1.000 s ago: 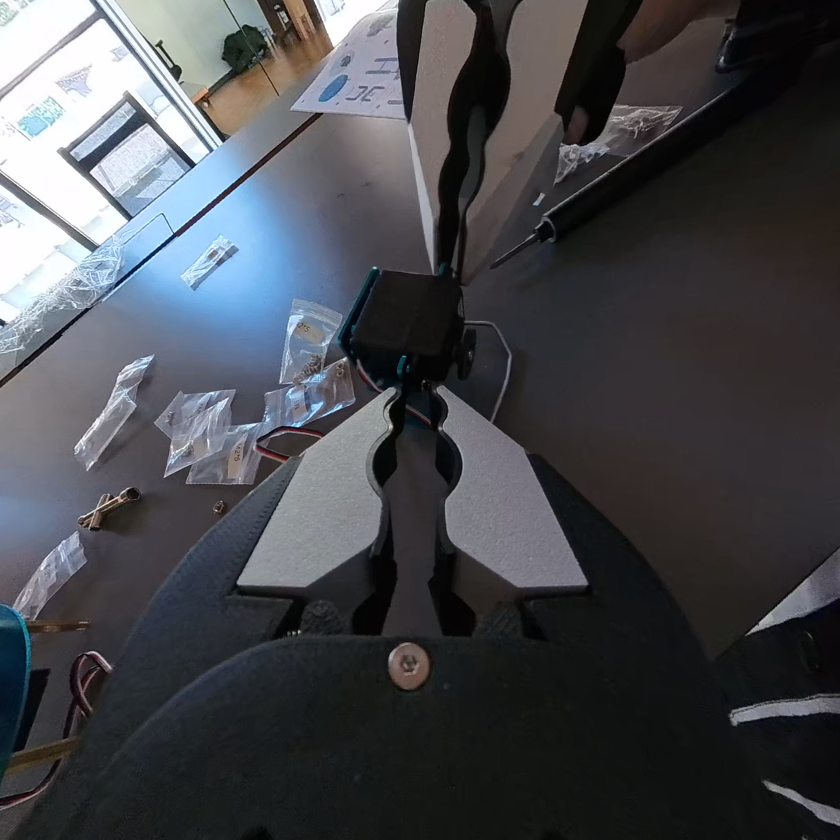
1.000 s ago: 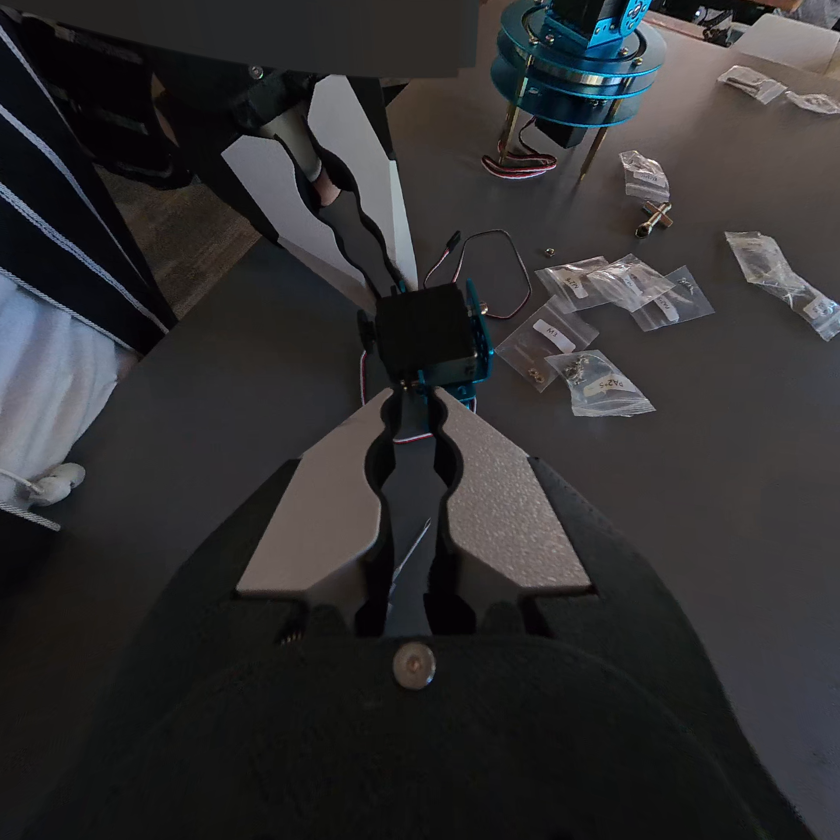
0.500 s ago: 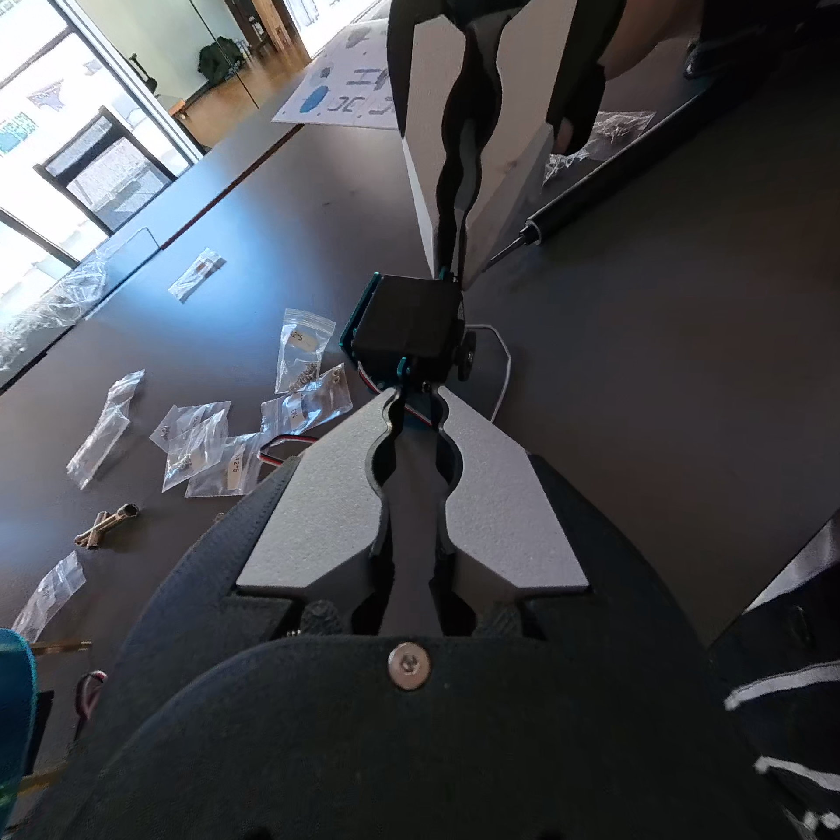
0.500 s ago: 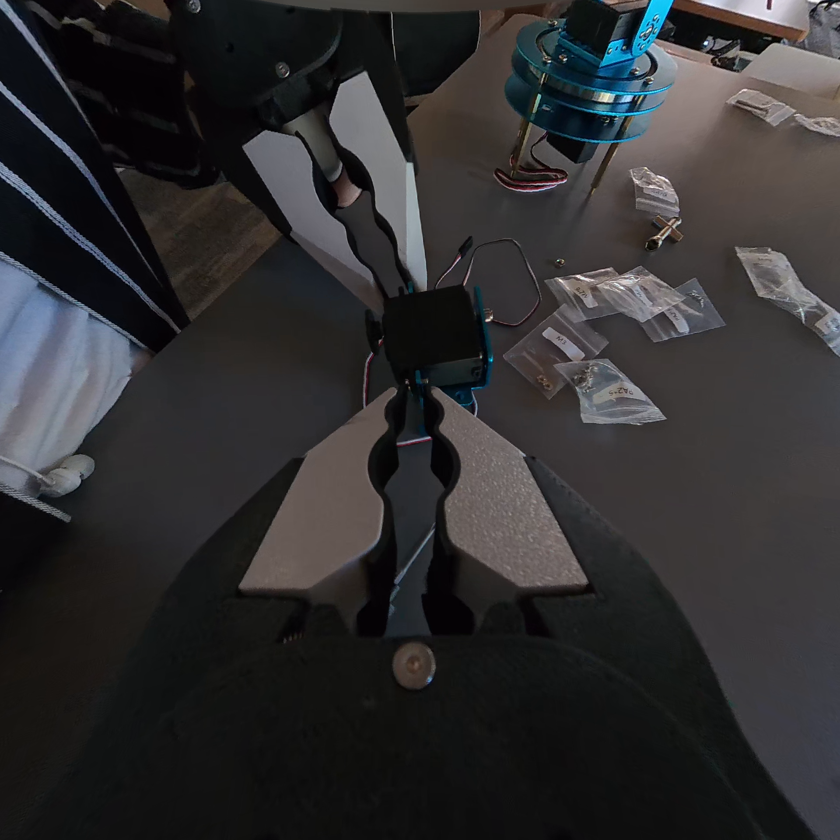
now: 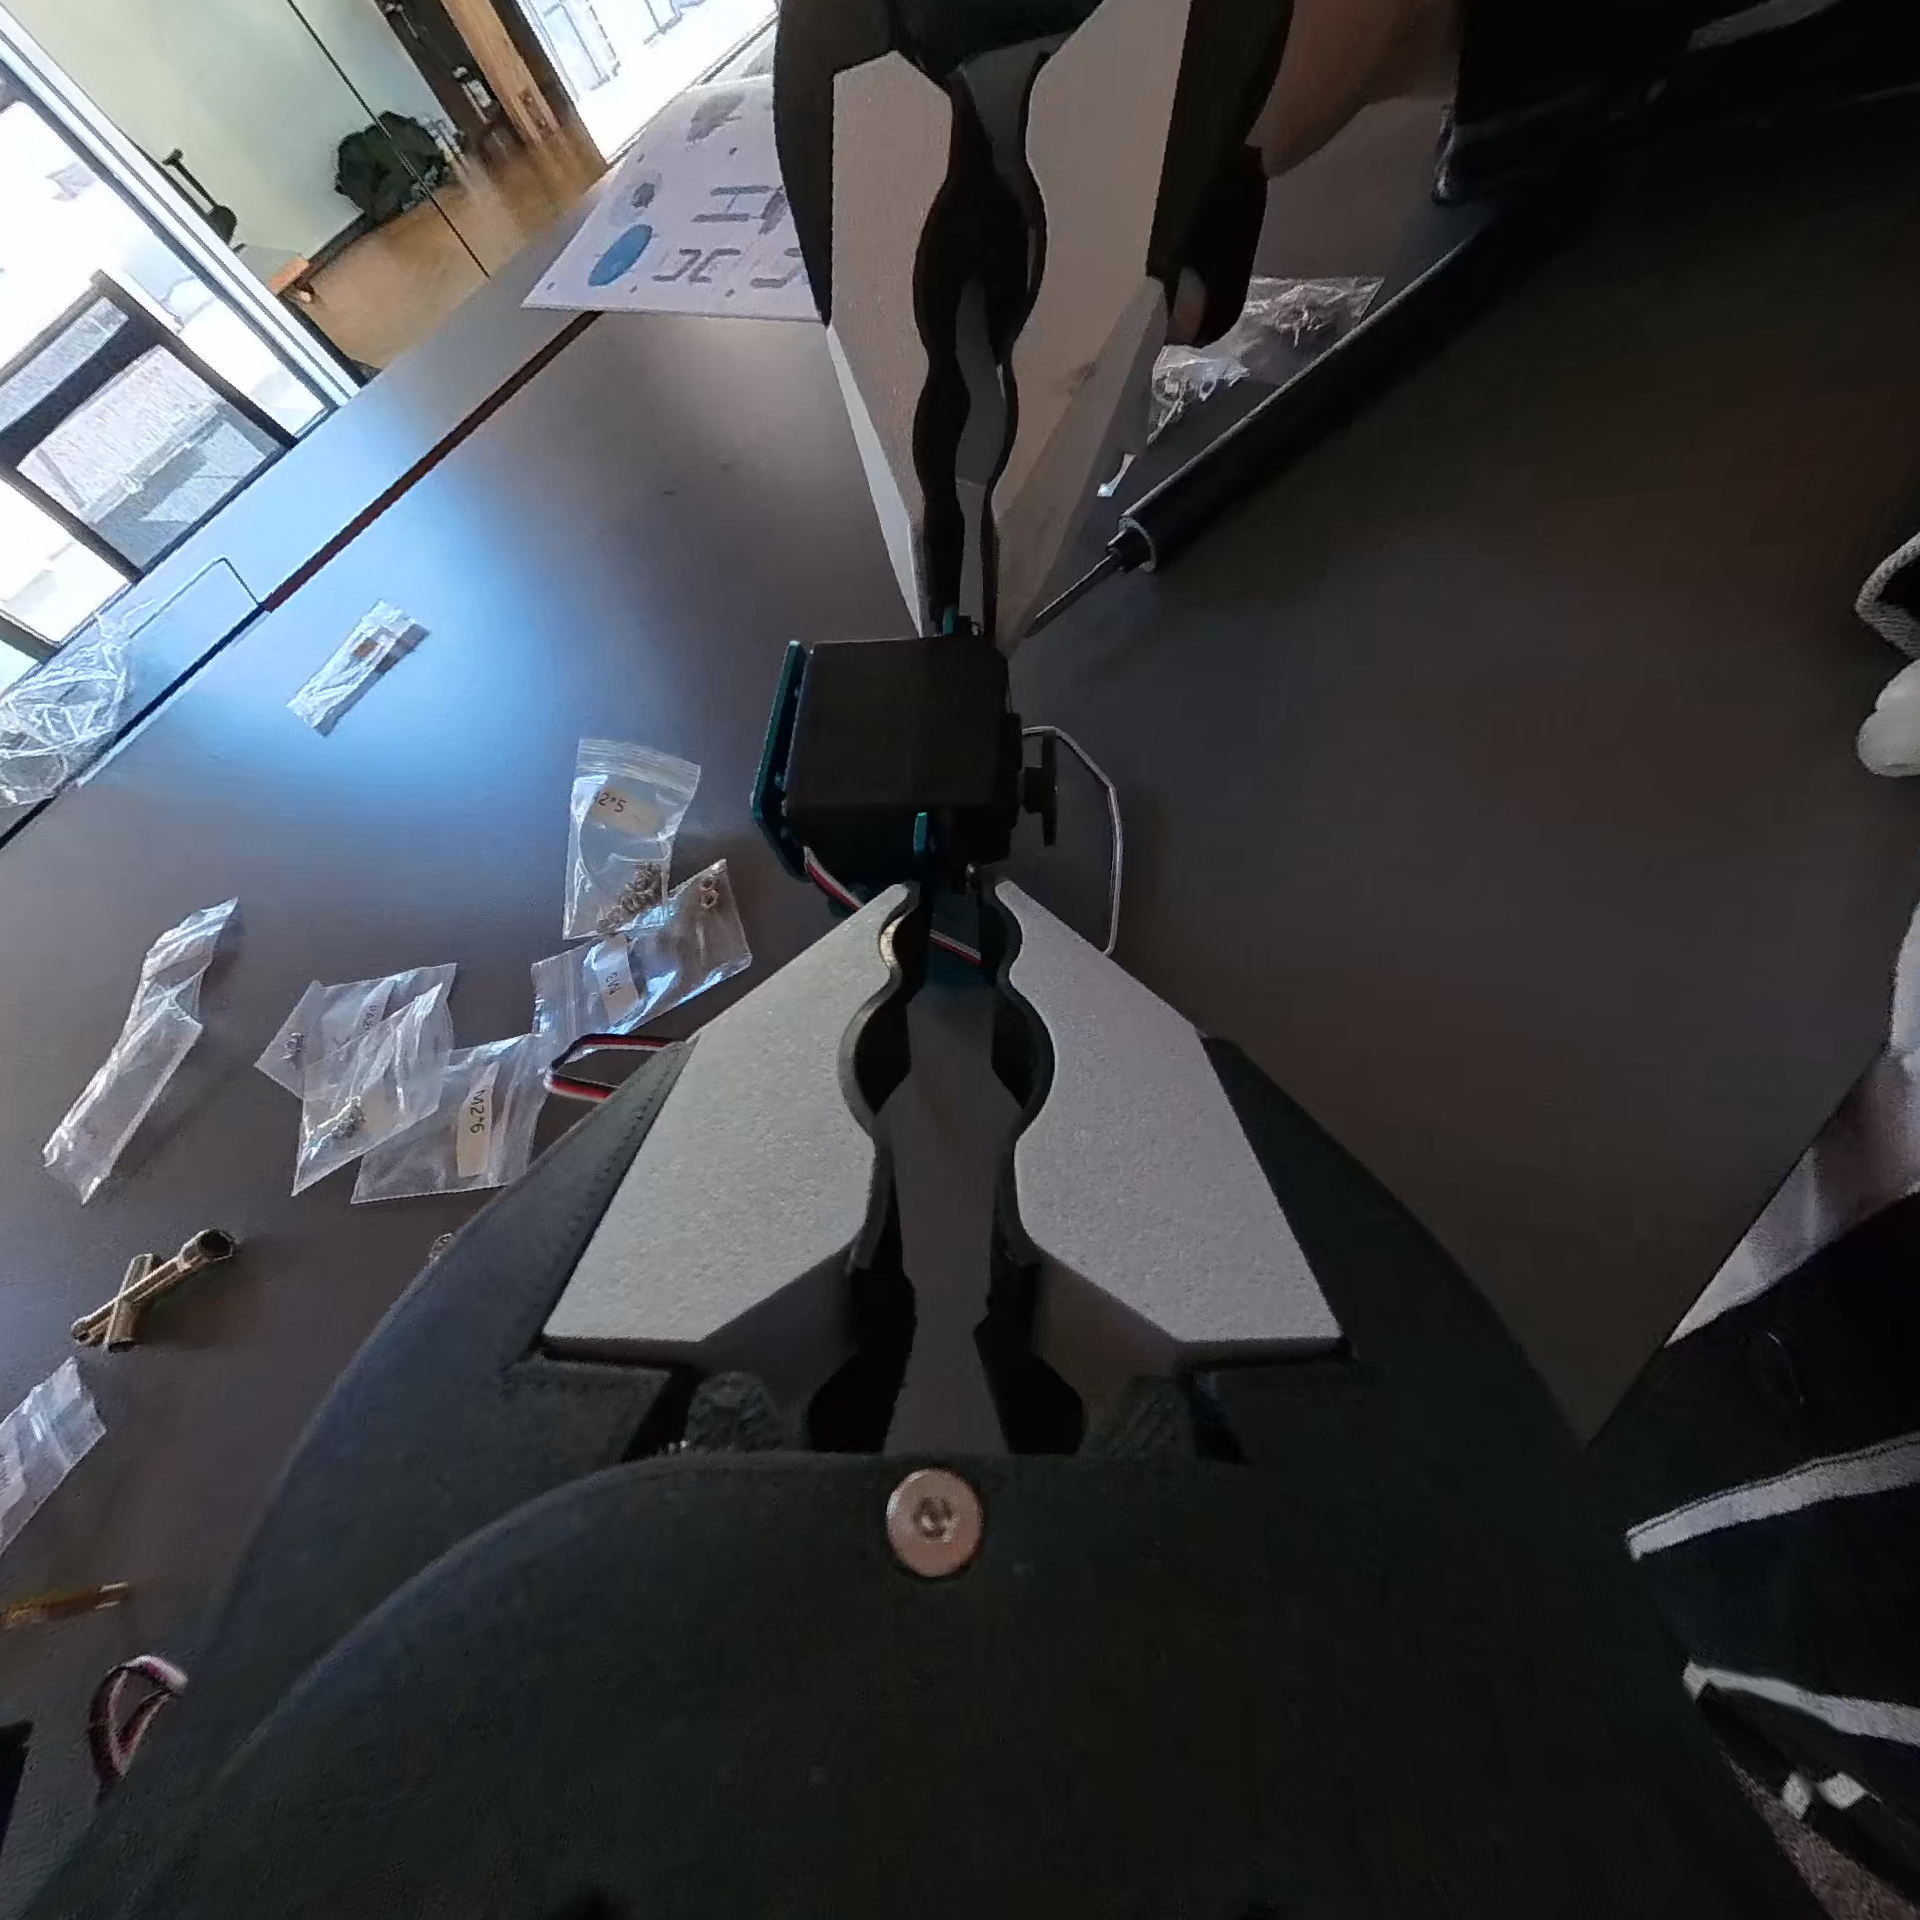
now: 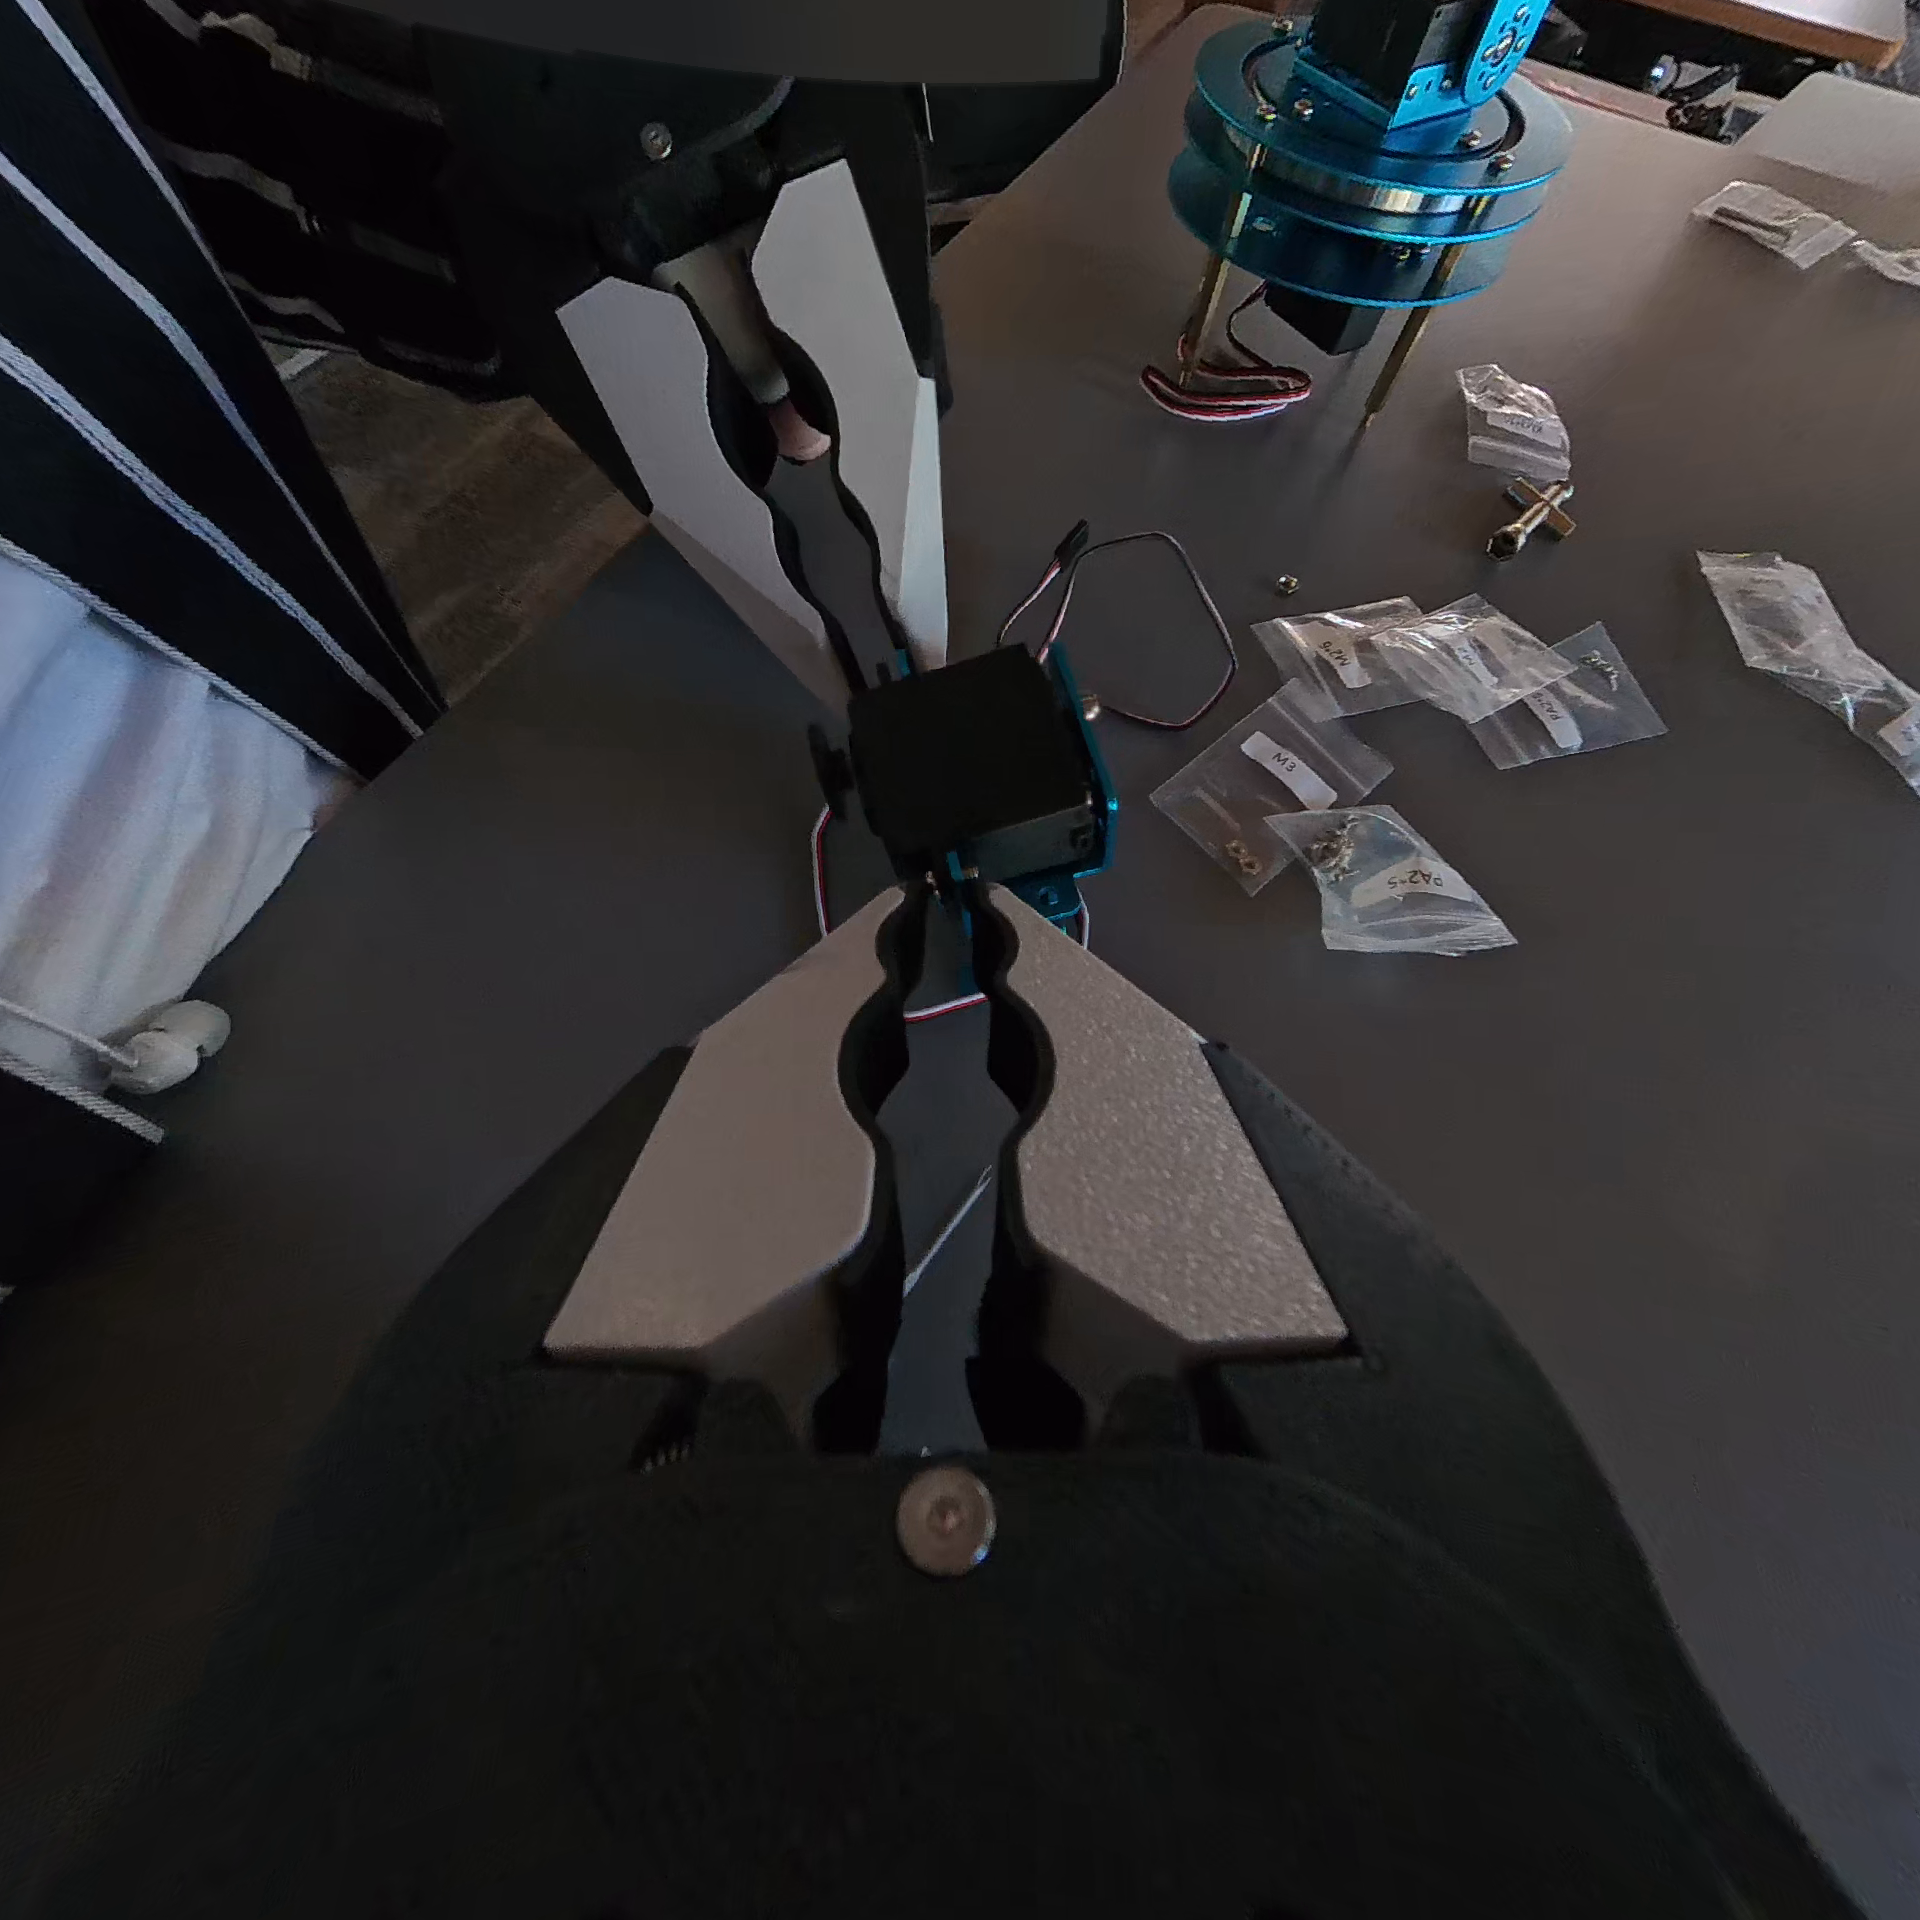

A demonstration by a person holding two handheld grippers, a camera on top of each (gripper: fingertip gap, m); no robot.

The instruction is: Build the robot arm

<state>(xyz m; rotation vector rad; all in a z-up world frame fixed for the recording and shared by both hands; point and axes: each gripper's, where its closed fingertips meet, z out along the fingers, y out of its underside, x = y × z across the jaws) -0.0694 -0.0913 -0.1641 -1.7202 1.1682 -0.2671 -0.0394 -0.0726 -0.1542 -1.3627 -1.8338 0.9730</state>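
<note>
Dark desk (image 5: 1455, 831) carries scattered screw bags (image 6: 1392, 894); left claw (image 5: 951, 899) and right claw (image 6: 951, 894) each clamp opposite ends of one black motor block (image 5: 899, 743) in its blue bracket.

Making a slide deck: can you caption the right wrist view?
Two claws, right and left, pinch a black motor block from opposite ends above a dark table.

both grippers lowered the servo (image 5: 902, 748) slightly
</note>
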